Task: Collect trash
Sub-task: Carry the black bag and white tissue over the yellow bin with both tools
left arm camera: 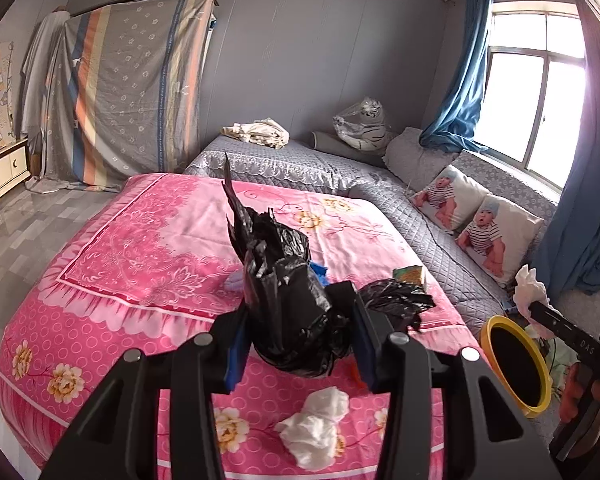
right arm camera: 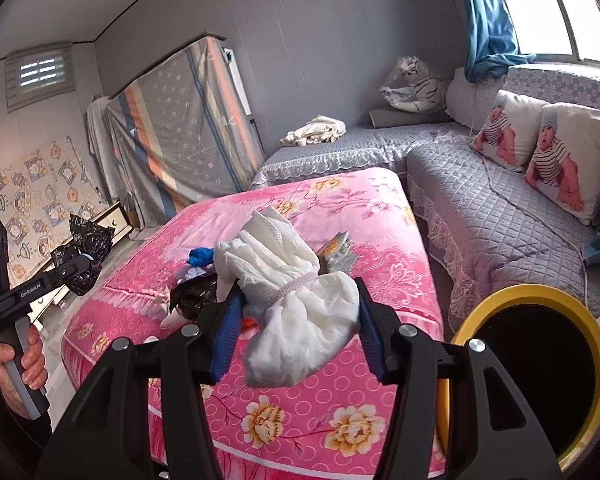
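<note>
My left gripper is shut on a crumpled black plastic bag and holds it above the pink bed; it also shows in the right wrist view. My right gripper is shut on a white diaper, held above the bed's near right corner beside the yellow-rimmed trash bin. In the left wrist view the right gripper holds the diaper just above the bin. On the bed lie a white tissue wad, another black bag, a blue scrap and a small carton.
A grey quilted sofa with two baby-print pillows runs along the bed's right side and back. A cloth-covered wardrobe stands at the far wall. Grey tiled floor lies left of the bed.
</note>
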